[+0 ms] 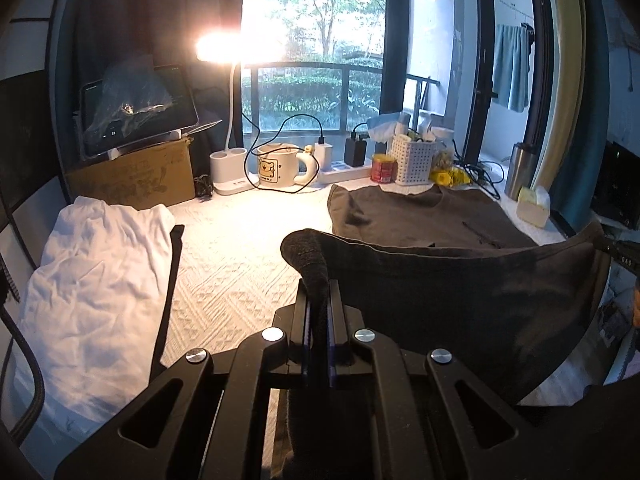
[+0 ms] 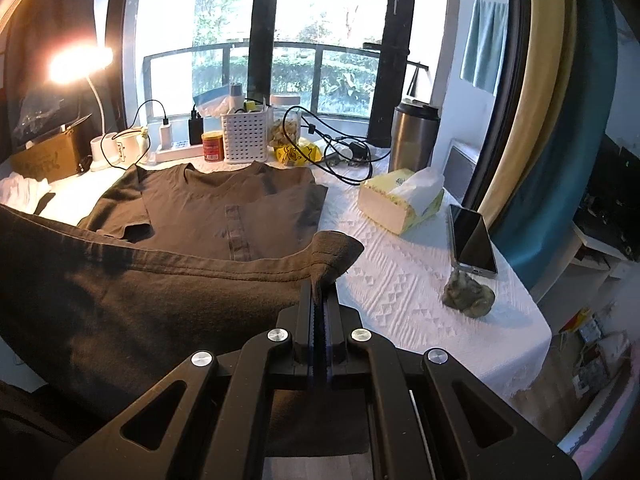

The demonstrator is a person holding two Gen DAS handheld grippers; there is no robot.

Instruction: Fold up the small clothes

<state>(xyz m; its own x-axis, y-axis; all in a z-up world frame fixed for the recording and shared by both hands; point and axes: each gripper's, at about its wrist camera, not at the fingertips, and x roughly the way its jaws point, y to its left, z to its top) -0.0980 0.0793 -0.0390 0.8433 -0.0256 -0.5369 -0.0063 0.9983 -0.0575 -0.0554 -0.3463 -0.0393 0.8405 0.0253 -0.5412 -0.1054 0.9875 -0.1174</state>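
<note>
A dark grey T-shirt (image 2: 208, 208) lies on the white textured tablecloth (image 2: 400, 292), collar toward the window, both sleeves folded in. My left gripper (image 1: 319, 300) is shut on the shirt's bottom hem corner (image 1: 304, 248) and holds it lifted. My right gripper (image 2: 320, 292) is shut on the other hem corner (image 2: 336, 248), also lifted. The hem (image 1: 460, 280) hangs stretched between the two grippers above the shirt's body (image 1: 420, 212).
A white garment (image 1: 92, 280) lies at the left. At the back stand a lit desk lamp (image 1: 216, 48), a cardboard box (image 1: 136, 176), a mug (image 1: 276, 168), a white basket (image 2: 244, 136) and cables. A tissue pack (image 2: 400, 204), phone (image 2: 472, 240) and steel tumbler (image 2: 412, 136) sit right.
</note>
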